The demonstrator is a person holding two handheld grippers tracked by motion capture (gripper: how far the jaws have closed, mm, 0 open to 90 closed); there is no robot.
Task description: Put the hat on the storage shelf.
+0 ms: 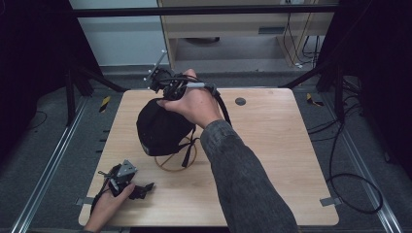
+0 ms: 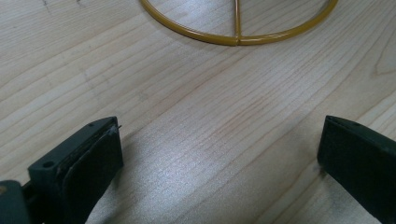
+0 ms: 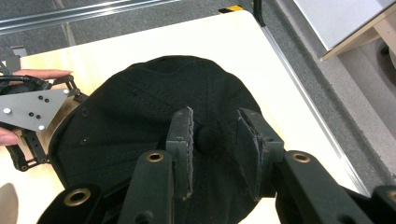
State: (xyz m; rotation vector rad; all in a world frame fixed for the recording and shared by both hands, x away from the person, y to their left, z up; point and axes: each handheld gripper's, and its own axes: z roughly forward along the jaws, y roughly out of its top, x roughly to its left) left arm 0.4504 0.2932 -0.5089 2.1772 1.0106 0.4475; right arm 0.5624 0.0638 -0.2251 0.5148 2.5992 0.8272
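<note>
Floor of grey carpet is surrounding the table (image 1: pixel 272 160), with aluminium rails running along both sides and black-and-yellow tape marks sitting just off the far corners. Tabletop is showing pale wood grain, with a small dark round cap set into it near the far edge, right of the cap (image 1: pixel 158 127).

Landmark: the black cap, sitting on a yellow wire stand (image 1: pixel 171 160) left of the table's centre.

Left of the cap and nearer the person, the left gripper (image 1: pixel 145 187) is resting low on the wood in the left hand (image 1: pixel 104 206), grey three-cornered plate on top. In the left gripper view its jaws are standing wide apart with bare wood between them, and the stand's yellow ring (image 2: pixel 238 35) is lying just ahead.

Over the cap's far side, the right hand (image 1: pixel 194 104) is holding the right gripper (image 1: pixel 160 97), which is pointing down at the crown. In the right gripper view the right gripper (image 3: pixel 215 135) is showing a narrow gap, jaws flanking the crown button (image 3: pixel 206 138); pads are sitting near the fabric, not clearly pinching it.

Right of the cap, the wood is running bare to the table's edge, where black cables are looping on the carpet. Beyond the table's far edge, a light wooden cabinet is standing against the wall, between dark frame struts.
</note>
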